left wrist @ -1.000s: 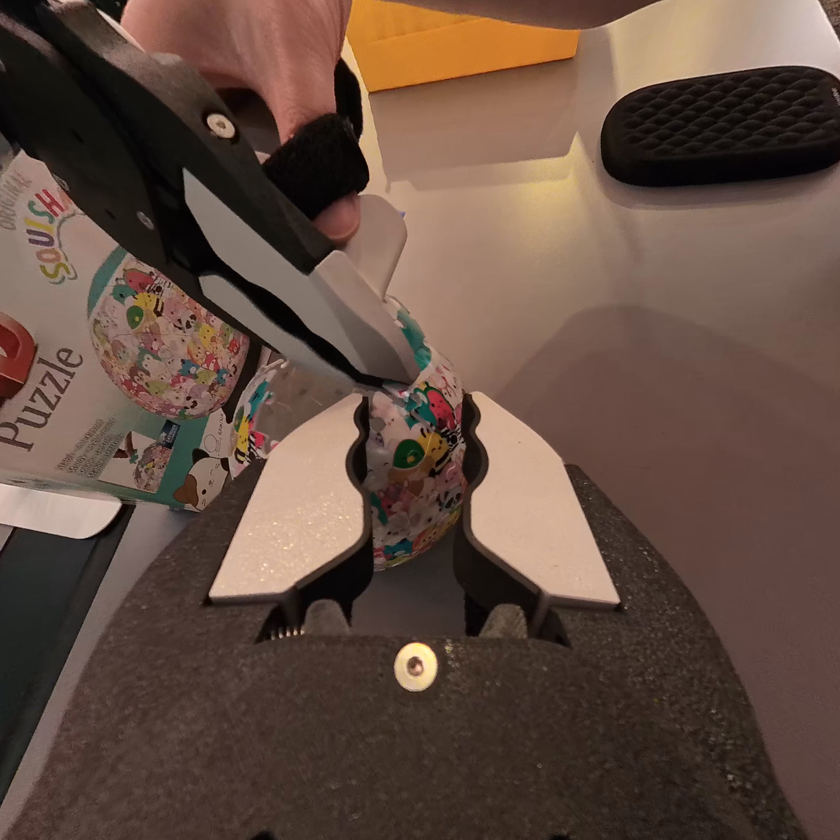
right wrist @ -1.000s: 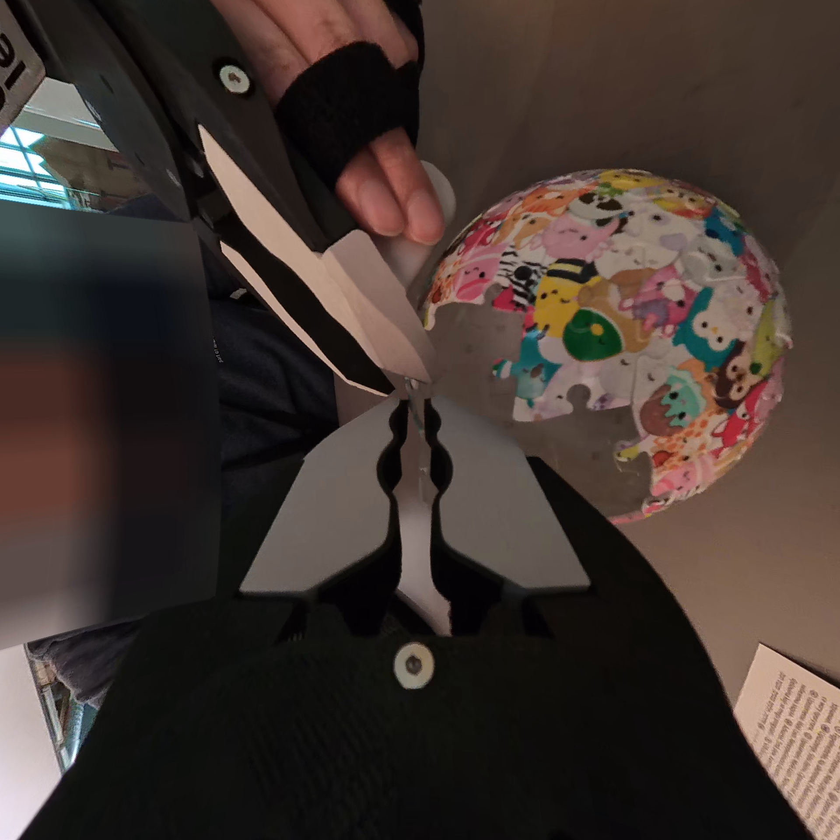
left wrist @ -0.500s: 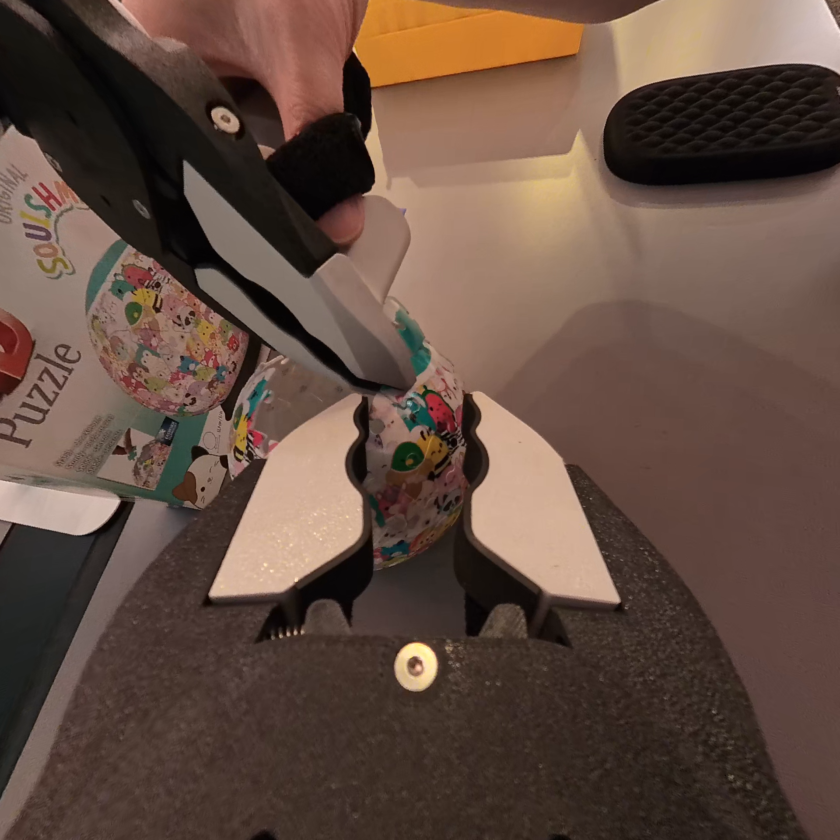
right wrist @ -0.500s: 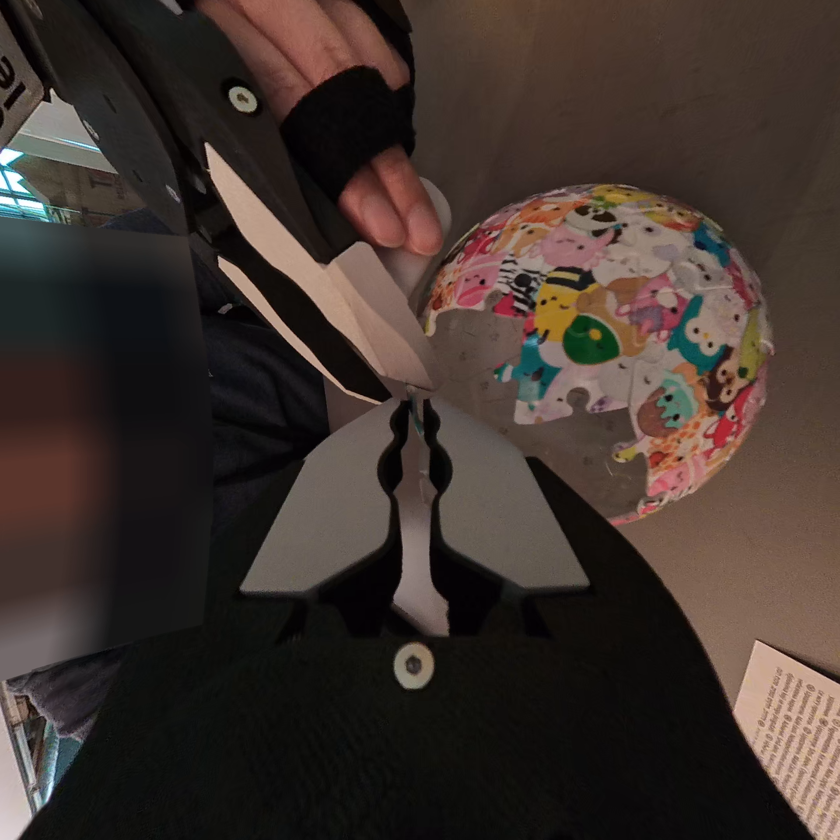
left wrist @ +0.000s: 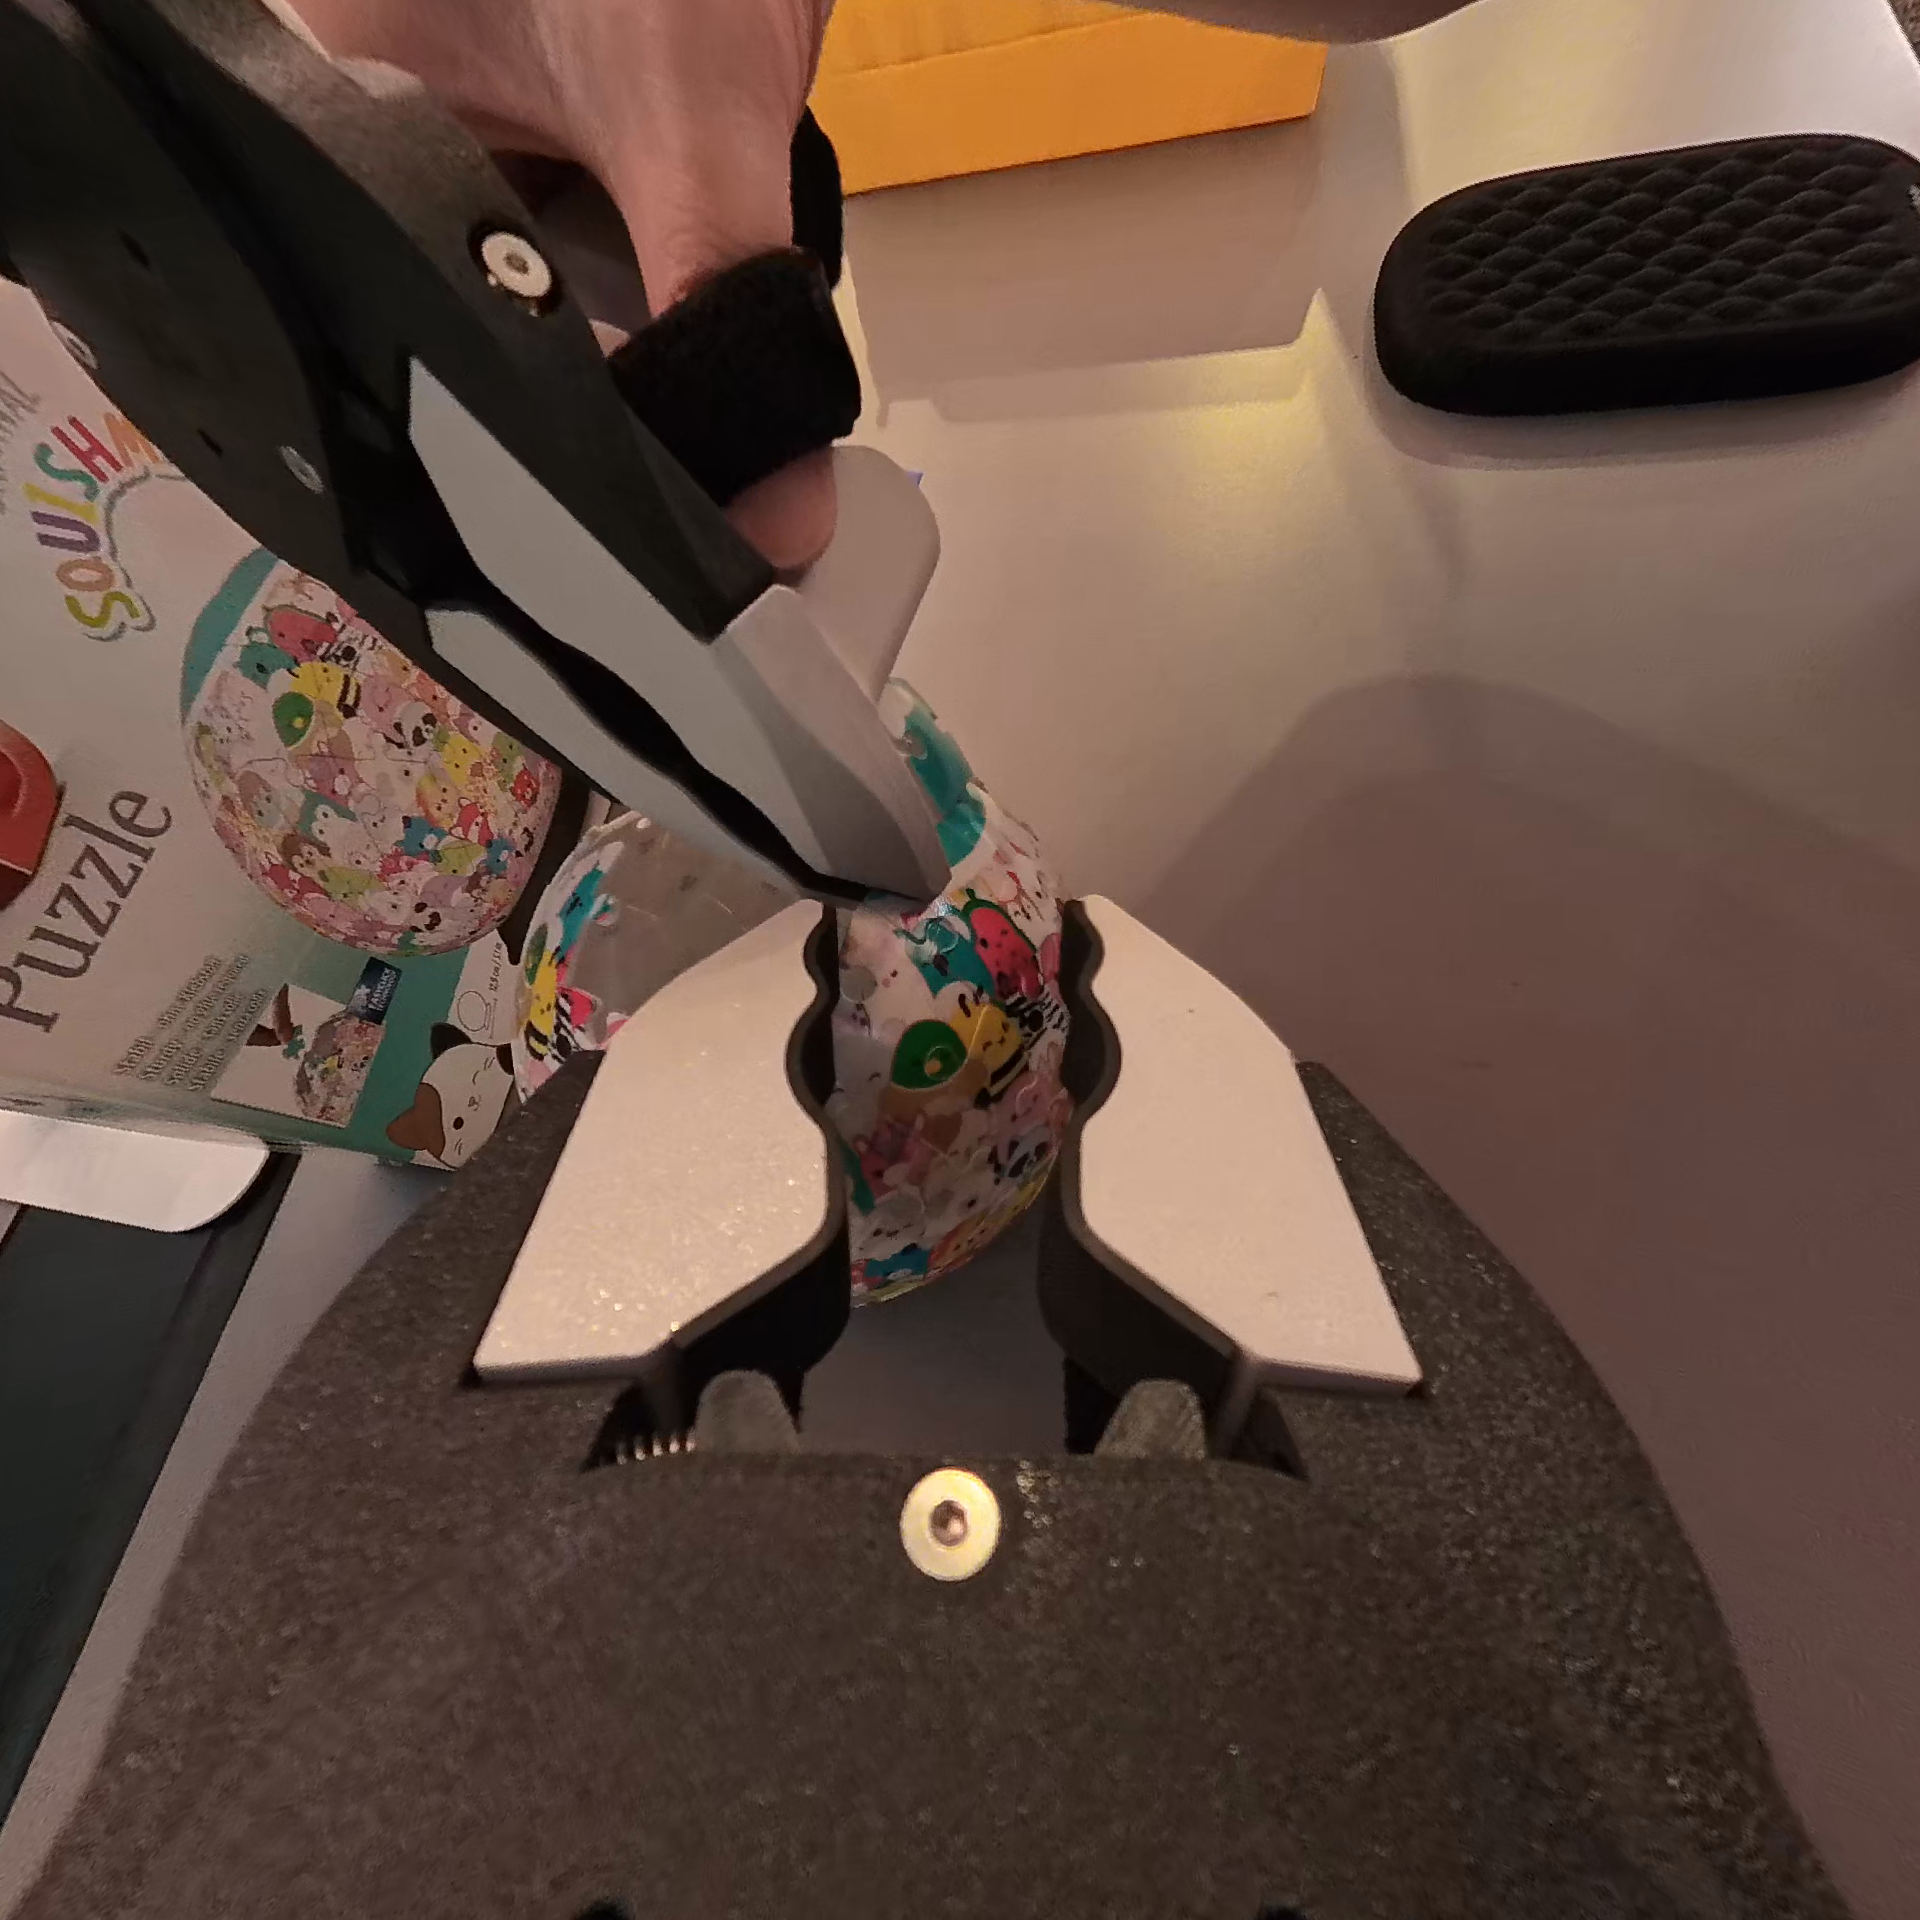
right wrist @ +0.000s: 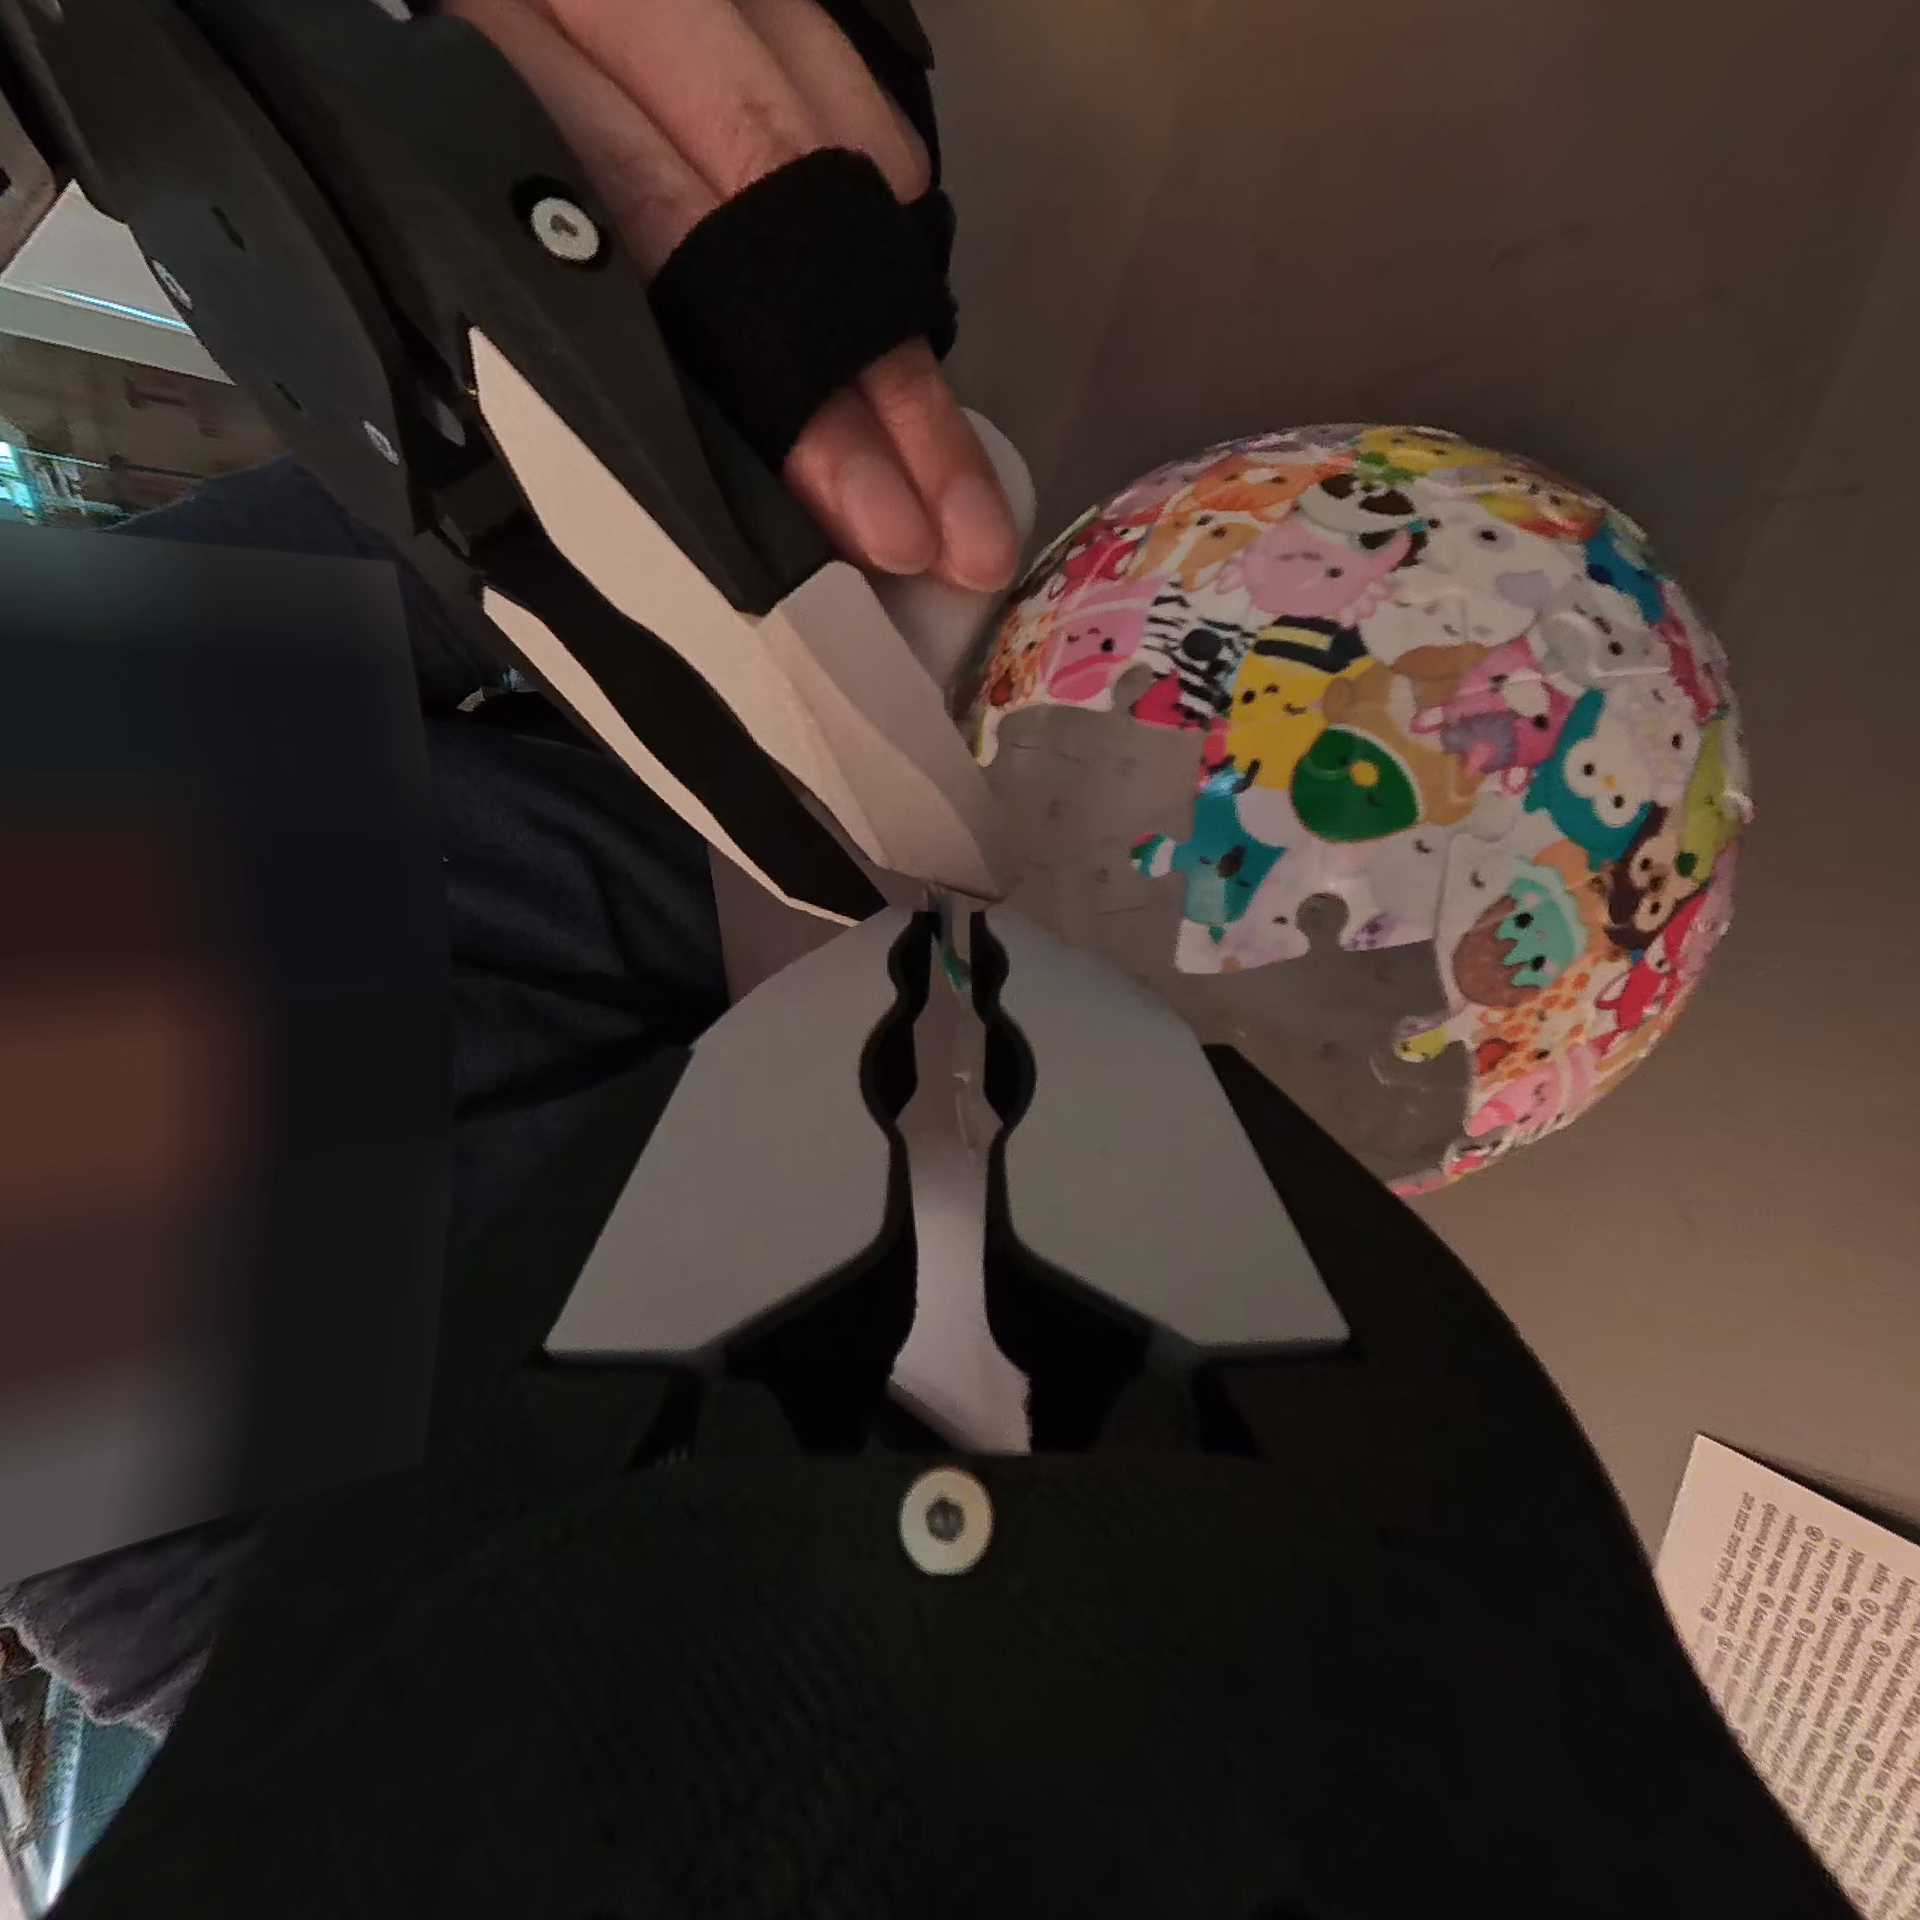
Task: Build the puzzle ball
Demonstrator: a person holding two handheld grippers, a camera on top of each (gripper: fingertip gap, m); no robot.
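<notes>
The puzzle ball [right wrist: 1455, 727] is a colourful shell with a grey open gap on its left side. My left gripper [left wrist: 951, 914] is shut on the ball [left wrist: 956, 1091], with the shell filling the space between its fingers. It enters the right wrist view from the upper left [right wrist: 966, 883], tips at the gap's edge. My right gripper [right wrist: 951, 920] is shut on a thin puzzle piece [right wrist: 951, 1091], seen edge-on with teal at its tip. In the left wrist view the right gripper [left wrist: 873, 883] comes down from the upper left and its tips touch the top of the ball.
The puzzle box [left wrist: 208, 831] stands at the left, close behind the ball. A black quilted pad [left wrist: 1662, 270] lies at the far right and a yellow box [left wrist: 1039, 83] at the back. A printed sheet [right wrist: 1818, 1662] lies on the grey table [left wrist: 1455, 727]. The grippers are tip to tip, or close to it.
The right gripper and its piece have shifted slightly against the ball's open edge. Both grips are unchanged and the ball stays fixed in the left gripper.
</notes>
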